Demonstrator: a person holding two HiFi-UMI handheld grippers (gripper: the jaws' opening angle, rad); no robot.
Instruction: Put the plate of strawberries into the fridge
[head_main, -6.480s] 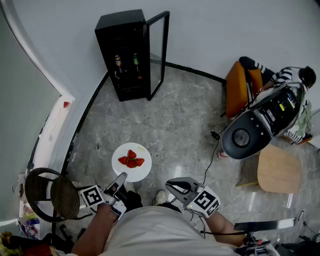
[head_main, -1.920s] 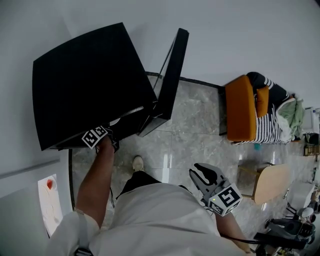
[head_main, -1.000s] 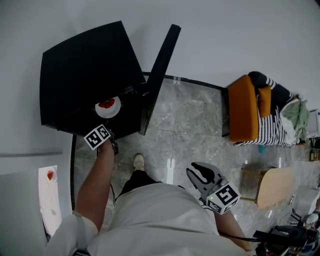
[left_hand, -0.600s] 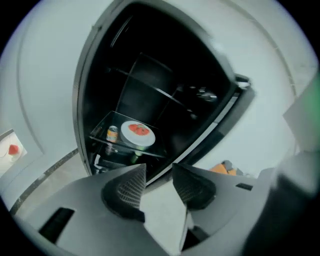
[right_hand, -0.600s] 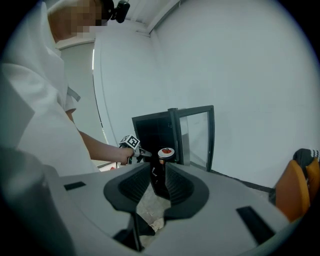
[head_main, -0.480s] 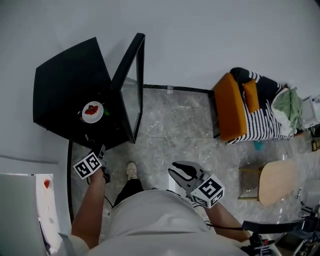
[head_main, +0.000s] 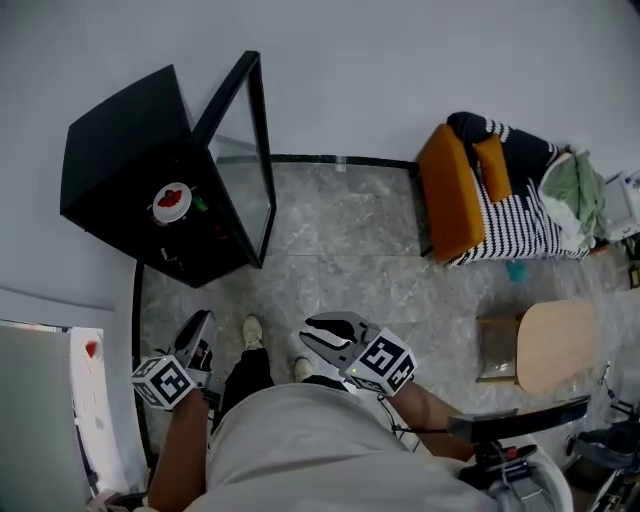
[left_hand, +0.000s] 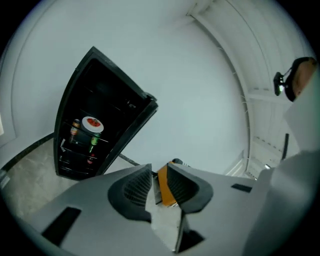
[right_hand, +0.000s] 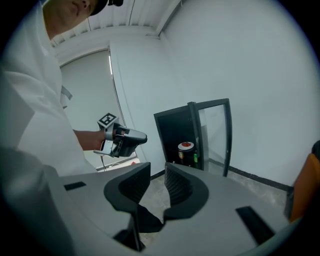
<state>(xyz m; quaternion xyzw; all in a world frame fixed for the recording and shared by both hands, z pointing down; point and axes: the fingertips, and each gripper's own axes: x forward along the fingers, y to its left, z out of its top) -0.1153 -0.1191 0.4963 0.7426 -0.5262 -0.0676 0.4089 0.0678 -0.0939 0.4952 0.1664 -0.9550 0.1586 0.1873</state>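
The white plate of strawberries (head_main: 172, 201) rests on a shelf inside the black fridge (head_main: 120, 130), whose glass door (head_main: 245, 160) stands open. It also shows in the left gripper view as the plate (left_hand: 92, 123) and in the right gripper view as the plate (right_hand: 186, 145). My left gripper (head_main: 202, 322) is well back from the fridge, near my body; its jaws have just been closing, a narrow gap remains and nothing is between them (left_hand: 159, 170). My right gripper (head_main: 306, 333) hangs beside it, open and empty (right_hand: 157, 167).
Bottles (left_hand: 75, 129) stand on the fridge shelves near the plate. An orange chair (head_main: 450, 190) with a seated person in stripes is at the right. A wooden stool (head_main: 555, 345) stands further right. A white counter (head_main: 85, 400) runs along the left wall.
My left gripper has let go of the plate on the fridge shelf and pulled back toward my body. The right gripper has drifted left. The fridge now looks farther away.
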